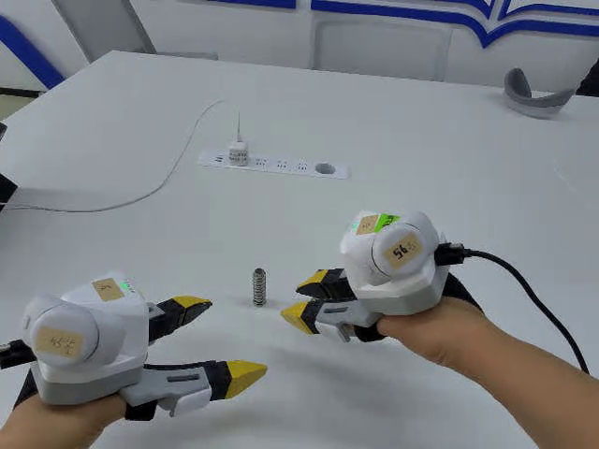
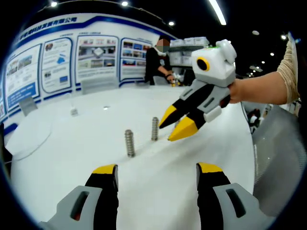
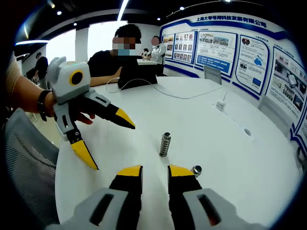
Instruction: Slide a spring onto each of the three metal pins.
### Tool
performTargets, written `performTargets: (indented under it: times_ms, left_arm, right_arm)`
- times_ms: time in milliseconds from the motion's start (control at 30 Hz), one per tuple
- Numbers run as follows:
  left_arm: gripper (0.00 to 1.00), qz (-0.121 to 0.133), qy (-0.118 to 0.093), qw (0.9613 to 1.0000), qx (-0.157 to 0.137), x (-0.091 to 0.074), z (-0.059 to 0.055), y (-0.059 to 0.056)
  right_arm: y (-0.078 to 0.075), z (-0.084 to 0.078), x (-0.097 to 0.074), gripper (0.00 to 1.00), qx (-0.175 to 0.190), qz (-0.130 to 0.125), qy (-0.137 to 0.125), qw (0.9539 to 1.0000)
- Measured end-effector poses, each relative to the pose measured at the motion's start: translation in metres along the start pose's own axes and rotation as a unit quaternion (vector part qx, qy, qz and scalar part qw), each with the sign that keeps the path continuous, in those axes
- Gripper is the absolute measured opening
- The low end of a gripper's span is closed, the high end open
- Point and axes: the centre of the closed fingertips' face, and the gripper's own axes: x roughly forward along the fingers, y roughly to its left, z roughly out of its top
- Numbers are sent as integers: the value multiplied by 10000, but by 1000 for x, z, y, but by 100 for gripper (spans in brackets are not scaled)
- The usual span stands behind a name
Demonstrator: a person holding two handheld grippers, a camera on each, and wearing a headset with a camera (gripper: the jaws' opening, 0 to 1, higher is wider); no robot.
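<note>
In the head view, a small grey metal spring [image 1: 259, 286] is standing upright on the smooth white desk [image 1: 421, 187], wound in tight rings. The left tongs [image 1: 220, 339], black with pointed yellow tips and a round white body, are sitting low and to the left of it with the jaws wide apart and nothing in them. The right tongs [image 1: 305, 298] are pointing at the spring from just beside it, with the jaws a little apart and holding nothing. Farther back, a long white power strip [image 1: 281, 166] is lying flat, and a white plug [image 1: 239, 152] with a thin cable is sticking up from it. In the left gripper view, the left tongs [image 2: 157, 170] are gaping wide, and a near spring [image 2: 129, 143] is standing ahead of them between the jaws. A far spring [image 2: 154, 128] is standing just beside the tips of the right tongs [image 2: 173, 128]. In the right gripper view, the right tongs [image 3: 155, 171] are showing a thin gap. A spring [image 3: 165, 143] is standing just ahead, and a small shiny metal piece [image 3: 196, 169] is sitting right beside one jaw. The left tongs [image 3: 110, 143] are reaching in wide open.
</note>
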Motion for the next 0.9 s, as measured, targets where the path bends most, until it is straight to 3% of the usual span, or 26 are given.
performTargets:
  times_ms: [900]
  left_arm:
    - [73, -20, 28, 10000, -3, -1, 2, -3]
  right_arm:
    - [-15, -36, -53, 24, 346, -447, -39, 9984]
